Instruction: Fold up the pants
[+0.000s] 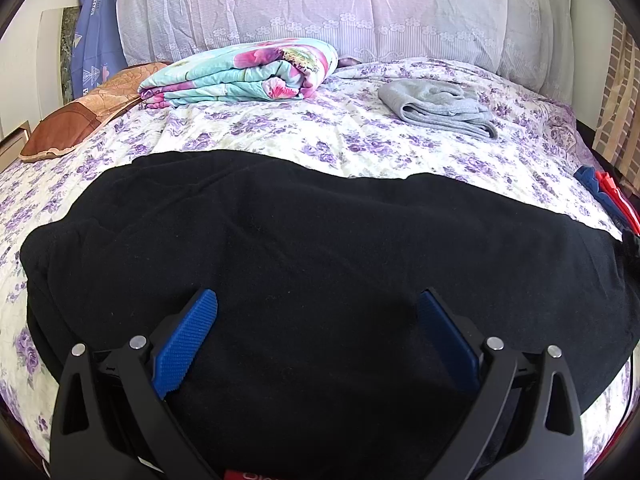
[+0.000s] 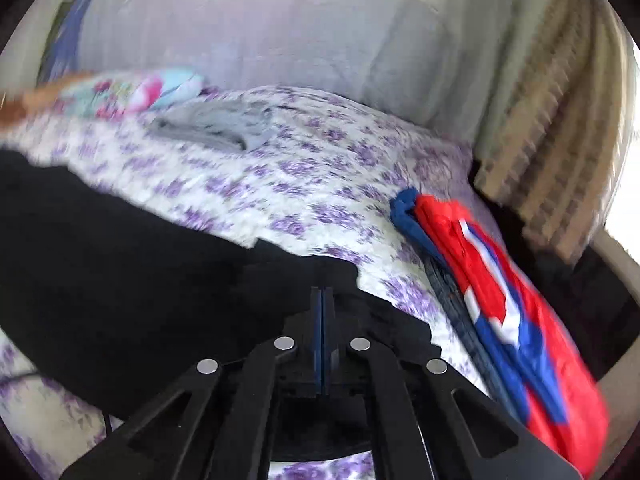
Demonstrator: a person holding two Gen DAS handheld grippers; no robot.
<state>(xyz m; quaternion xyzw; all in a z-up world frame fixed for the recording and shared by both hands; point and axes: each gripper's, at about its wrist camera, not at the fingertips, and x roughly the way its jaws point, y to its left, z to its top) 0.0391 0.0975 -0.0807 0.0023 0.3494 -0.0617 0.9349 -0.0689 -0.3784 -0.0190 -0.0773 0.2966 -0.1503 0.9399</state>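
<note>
A: Left claw (image 1: 318,304)?
B: Spread wide, blue pads (image 1: 188,340) apart, poised over black pants (image 1: 320,248), nothing pinched

A: Right claw (image 2: 322,292)?
B: Pressed together, blue pads flush, tips at the edge of the black pants (image 2: 120,264); whether cloth was caught between them, impossible to tell, view blurred

A: Pants themselves?
B: Spread broad across the near part of the bed (image 1: 360,148), on the purple-flowered sheet

A: Further out?
B: Grey folded garment (image 1: 438,106) beyond the pants, well apart; folded floral quilt (image 1: 240,74) further back on the left, beside a brown pillow (image 1: 76,120); lace-covered headboard (image 1: 312,8) behind everything

A: And off to the right?
B: Red and blue garment (image 2: 500,320) along the bed's right edge, near the right claw, with a striped beige curtain (image 2: 552,140) hung beyond
</note>
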